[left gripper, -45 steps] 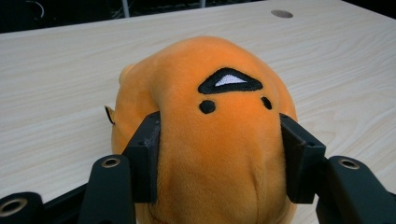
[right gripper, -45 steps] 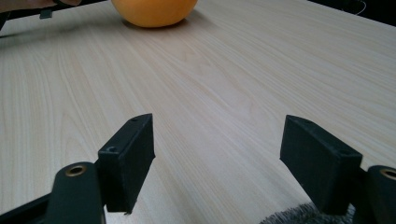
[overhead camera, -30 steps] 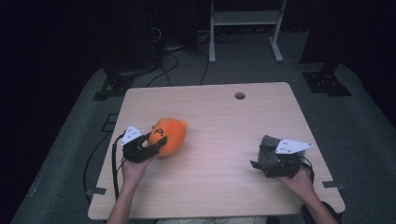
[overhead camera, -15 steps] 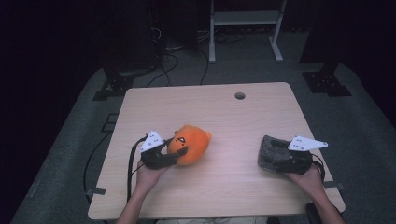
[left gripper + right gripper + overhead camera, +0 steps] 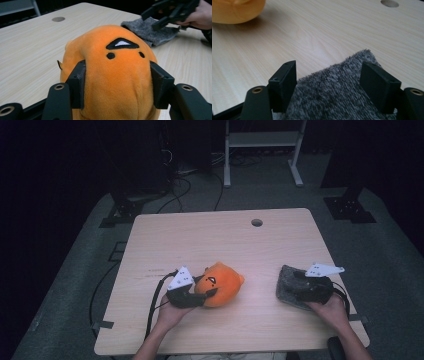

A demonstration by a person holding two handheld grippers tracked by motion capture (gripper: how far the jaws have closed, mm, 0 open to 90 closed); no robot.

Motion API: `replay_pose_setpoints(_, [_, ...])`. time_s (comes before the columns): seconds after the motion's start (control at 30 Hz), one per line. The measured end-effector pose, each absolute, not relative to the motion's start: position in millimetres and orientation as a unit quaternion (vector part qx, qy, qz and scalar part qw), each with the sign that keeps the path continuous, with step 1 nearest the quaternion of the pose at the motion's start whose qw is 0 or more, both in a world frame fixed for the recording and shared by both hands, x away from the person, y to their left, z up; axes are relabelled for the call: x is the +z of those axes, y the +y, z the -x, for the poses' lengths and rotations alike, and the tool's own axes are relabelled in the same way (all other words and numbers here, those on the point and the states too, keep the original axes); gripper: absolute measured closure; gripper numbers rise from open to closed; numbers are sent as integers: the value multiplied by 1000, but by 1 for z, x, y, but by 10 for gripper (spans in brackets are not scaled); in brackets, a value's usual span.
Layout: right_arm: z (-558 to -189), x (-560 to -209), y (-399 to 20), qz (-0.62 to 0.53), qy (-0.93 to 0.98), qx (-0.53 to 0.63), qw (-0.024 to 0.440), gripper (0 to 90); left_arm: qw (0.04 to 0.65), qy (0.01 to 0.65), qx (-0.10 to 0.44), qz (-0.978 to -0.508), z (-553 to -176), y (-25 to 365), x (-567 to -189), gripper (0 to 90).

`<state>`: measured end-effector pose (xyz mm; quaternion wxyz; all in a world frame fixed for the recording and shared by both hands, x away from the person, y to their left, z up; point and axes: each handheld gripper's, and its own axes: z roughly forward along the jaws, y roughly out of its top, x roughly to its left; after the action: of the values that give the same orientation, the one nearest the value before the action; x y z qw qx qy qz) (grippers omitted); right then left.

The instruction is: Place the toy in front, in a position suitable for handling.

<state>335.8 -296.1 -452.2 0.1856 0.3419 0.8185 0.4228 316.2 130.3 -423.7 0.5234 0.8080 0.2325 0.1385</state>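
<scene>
An orange plush toy [image 5: 225,287] with a small black face [image 5: 122,44] lies on the wooden table [image 5: 210,237], front of centre. My left gripper [image 5: 209,288] is shut on it, and its two black pads [image 5: 78,80] press into the toy's sides. A grey fuzzy cloth [image 5: 287,292] lies at the front right. My right gripper [image 5: 298,287] reaches over it from the right. The cloth [image 5: 352,67] fills the gap between the pads [image 5: 283,82] and touches both. These jaws have just been closing a little on it. The left gripper view shows the right gripper [image 5: 160,18] above the cloth [image 5: 147,31].
A round cable hole [image 5: 257,222] sits in the table near its far edge. Black cables [image 5: 152,305] trail from the left gripper over the front left edge. Beyond the table stand a white metal frame [image 5: 260,140] and dark stand feet [image 5: 350,205] on the grey floor.
My left gripper has carried the orange toy rightward from the table's left side toward its middle. My right hand has shifted slightly right, and the cloth stayed under its jaws.
</scene>
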Motion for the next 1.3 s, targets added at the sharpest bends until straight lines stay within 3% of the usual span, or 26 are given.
replay_pose_setpoints(0.67, [-370, -476, -290, -404, 835, 340, 157, 320, 506, 212, 119, -827, -321, 120, -433, 385])
replay_pose_setpoints(0.77, [-367, -476, -290, -396, 835, 350, 157, 456, 504, 214, 116, -829, -321, 119, -434, 328])
replay_pose_setpoints(0.87, [-365, -475, -287, -392, 837, 350, 156, 532, 501, 216, 108, -831, -322, 118, -434, 265])
replay_pose_setpoints(0.9, [-364, -475, -285, -391, 837, 351, 154, 587, 499, 219, 102, -832, -322, 118, -433, 190])
replay_pose_setpoints(1.17, [-362, -474, -282, -380, 843, 353, 145, 731, 496, 250, 87, -827, -318, 131, -429, 104])
replay_pose_setpoints(1.3, [-362, -471, -280, -373, 848, 347, 144, 770, 481, 276, 75, -829, -321, 134, -434, 131])
